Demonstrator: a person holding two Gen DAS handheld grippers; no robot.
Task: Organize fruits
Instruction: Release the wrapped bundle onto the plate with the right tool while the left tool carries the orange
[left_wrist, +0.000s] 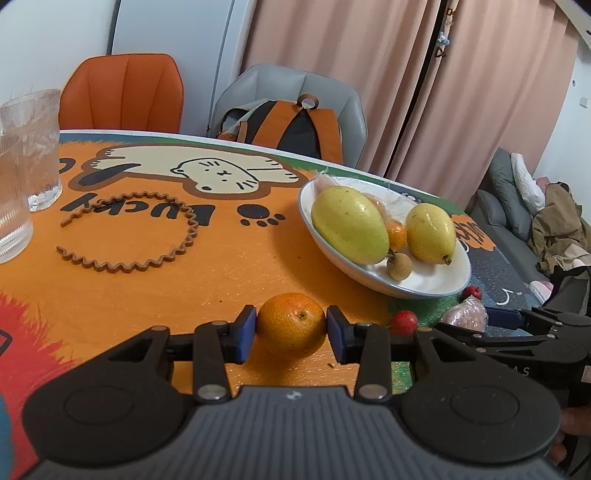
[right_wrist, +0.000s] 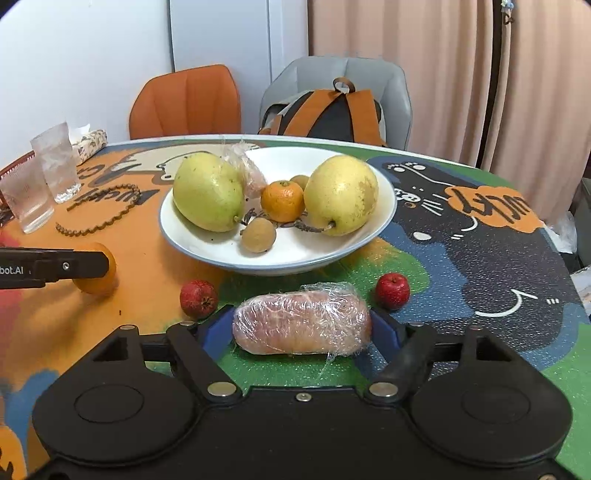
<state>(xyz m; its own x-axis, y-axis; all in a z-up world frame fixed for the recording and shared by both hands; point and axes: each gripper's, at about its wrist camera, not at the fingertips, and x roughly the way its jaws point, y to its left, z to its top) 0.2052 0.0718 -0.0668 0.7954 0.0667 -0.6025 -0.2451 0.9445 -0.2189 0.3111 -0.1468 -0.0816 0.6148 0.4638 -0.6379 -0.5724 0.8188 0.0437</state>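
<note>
From the left wrist view, the left gripper (left_wrist: 291, 334) has its blue fingers (left_wrist: 245, 334) closed on a small orange (left_wrist: 291, 329), one pad pressing each side of the fruit, which sits low on the orange part of the bench (left_wrist: 155, 295). Beyond it to the right stands a white bowl (left_wrist: 436, 284) holding two yellow-green mangoes (left_wrist: 349, 225), a second small orange (left_wrist: 397, 236) between them and a brown longan (left_wrist: 399, 266) at the front. A wavy brown hairband (left_wrist: 129, 230) lies to the left, with two ribbed glasses (left_wrist: 35, 147) at the left edge. At the right, a red hawthorn berry (left_wrist: 404, 322) and a plastic-wrapped fruit (left_wrist: 465, 315) lie near the bowl's rim, with the right gripper (left_wrist: 508, 316) reaching in beside them. From the right wrist view, the right gripper (right_wrist: 302, 325) stands wide, its fingers (right_wrist: 216, 325) on either side of the plastic-wrapped fruit (right_wrist: 302, 322), which rests lengthwise on the green part of the bench (right_wrist: 461, 258); the left pad appears to meet the wrap, while at the right pad I cannot tell whether it touches. Two red hawthorn berries (right_wrist: 198, 298) lie on either side, just in front of the bowl (right_wrist: 295, 254). At the far left, the left gripper (right_wrist: 94, 264) holds the orange (right_wrist: 96, 278) from the side.
</note>
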